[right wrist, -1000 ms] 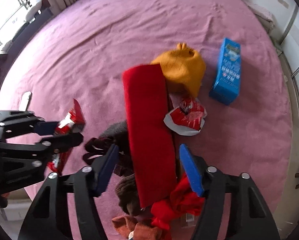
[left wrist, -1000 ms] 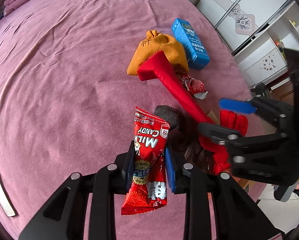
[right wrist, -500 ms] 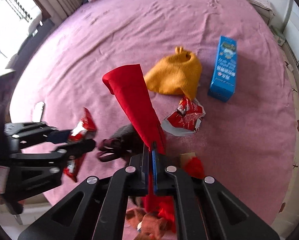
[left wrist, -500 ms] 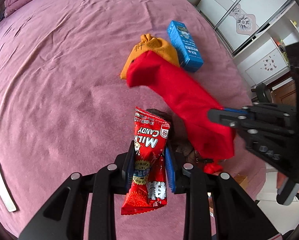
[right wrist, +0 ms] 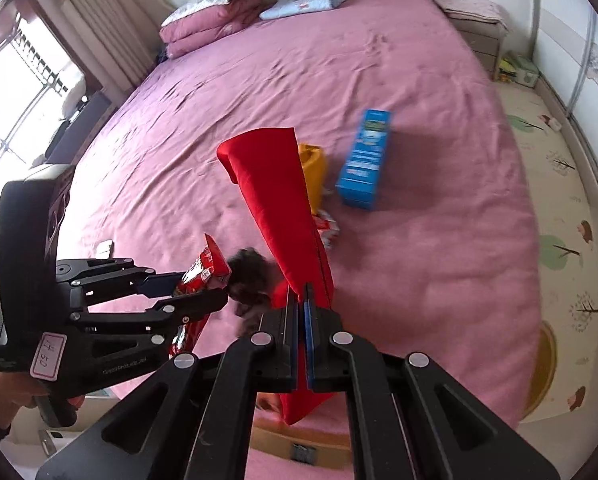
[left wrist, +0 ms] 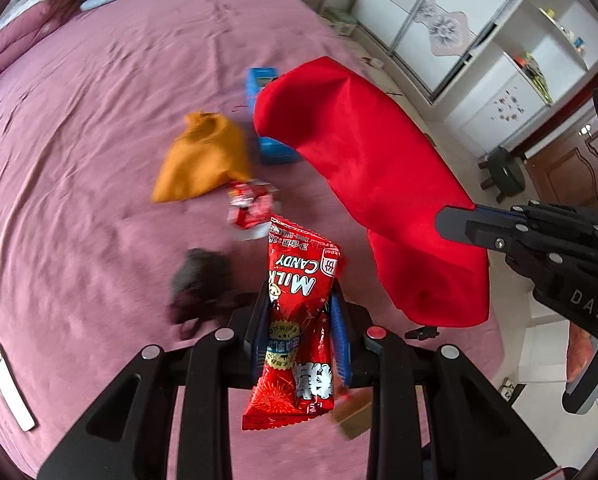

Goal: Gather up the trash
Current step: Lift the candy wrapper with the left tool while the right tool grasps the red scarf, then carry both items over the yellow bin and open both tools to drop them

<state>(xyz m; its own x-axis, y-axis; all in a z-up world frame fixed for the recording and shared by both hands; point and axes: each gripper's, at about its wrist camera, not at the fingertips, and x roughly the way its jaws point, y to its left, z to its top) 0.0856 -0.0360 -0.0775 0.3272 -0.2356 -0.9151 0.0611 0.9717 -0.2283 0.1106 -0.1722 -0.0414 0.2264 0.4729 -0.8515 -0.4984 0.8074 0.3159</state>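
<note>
Red cloth [right wrist: 283,208] is hanging pinched in my right gripper [right wrist: 303,312] above the bed [right wrist: 379,60], beside my left gripper [left wrist: 301,320] clamping the candy wrapper [left wrist: 299,320], so I am lifting it clear.

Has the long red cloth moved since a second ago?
Yes. The long red cloth, pinched by the right gripper, has lifted off the pink bed, away from the blue box.
</note>
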